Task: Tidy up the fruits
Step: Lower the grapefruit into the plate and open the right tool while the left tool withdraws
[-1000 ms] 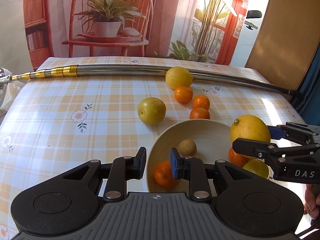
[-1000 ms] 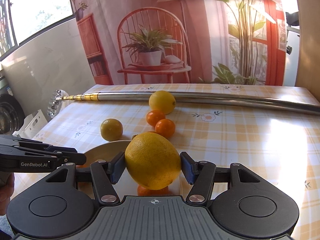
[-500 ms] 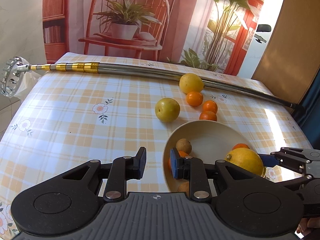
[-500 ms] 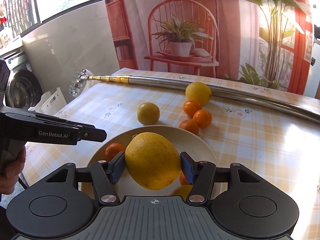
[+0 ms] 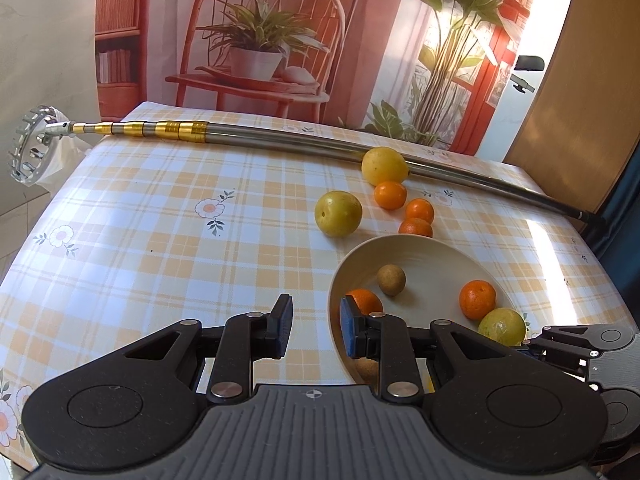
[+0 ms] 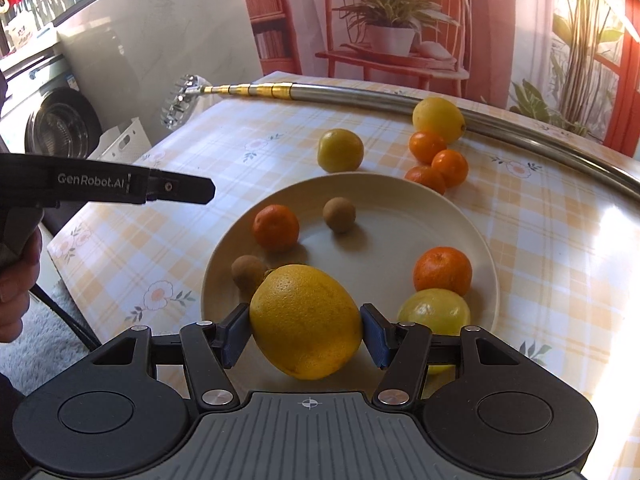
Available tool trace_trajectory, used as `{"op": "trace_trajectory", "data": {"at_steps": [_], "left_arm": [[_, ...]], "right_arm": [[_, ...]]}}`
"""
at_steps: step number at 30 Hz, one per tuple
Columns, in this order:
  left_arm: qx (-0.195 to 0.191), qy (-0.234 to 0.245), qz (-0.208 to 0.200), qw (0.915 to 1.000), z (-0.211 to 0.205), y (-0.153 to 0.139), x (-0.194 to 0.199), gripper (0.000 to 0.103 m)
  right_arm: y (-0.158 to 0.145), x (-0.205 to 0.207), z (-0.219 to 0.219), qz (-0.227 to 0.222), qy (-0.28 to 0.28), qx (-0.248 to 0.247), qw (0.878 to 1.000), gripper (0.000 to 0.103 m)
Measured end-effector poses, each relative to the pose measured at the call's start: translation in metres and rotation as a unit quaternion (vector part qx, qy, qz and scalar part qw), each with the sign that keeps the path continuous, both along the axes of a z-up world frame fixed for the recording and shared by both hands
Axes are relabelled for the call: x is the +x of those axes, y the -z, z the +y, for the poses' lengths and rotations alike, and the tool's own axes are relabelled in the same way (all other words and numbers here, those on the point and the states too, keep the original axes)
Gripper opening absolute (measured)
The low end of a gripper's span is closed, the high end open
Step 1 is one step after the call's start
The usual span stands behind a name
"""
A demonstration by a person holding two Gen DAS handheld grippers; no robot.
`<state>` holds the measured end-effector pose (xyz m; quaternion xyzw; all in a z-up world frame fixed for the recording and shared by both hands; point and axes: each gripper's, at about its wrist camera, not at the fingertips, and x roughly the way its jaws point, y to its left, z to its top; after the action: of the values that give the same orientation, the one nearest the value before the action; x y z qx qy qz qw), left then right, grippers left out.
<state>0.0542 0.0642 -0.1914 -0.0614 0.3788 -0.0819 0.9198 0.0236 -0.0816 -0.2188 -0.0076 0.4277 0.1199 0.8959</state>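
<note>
Moved: right gripper, jaws clamping large yellow-orange citrus fruit, now over round cream plate. Left gripper: jaws narrow, empty.

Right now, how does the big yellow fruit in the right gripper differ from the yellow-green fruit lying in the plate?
The big yellow fruit is clamped between the right gripper pads above the plate; the yellow-green fruit lies free in the plate near its rim. The held one is larger and deep yellow with a pitted skin; the other is paler, greenish and glossier. Both are roundish citrus-like fruits.
</note>
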Motion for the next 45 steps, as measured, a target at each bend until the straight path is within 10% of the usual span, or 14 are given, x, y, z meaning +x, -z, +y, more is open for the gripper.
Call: {"op": "trace_trajectory", "data": {"at_steps": [15,45], "left_arm": [[0.004,-0.001,0.006,1.0,0.0,0.003,0.002,0.027],[0.03,0.007,-0.02,0.9993,0.001,-0.016,0.024,0.035]], "right_arm": [[0.004,-0.001,-0.002,0.013,-0.011,0.012,1.0,0.057],[-0.049,-0.014,-0.05,-0.174,0.086,0.01,0.981,0.065]]}}
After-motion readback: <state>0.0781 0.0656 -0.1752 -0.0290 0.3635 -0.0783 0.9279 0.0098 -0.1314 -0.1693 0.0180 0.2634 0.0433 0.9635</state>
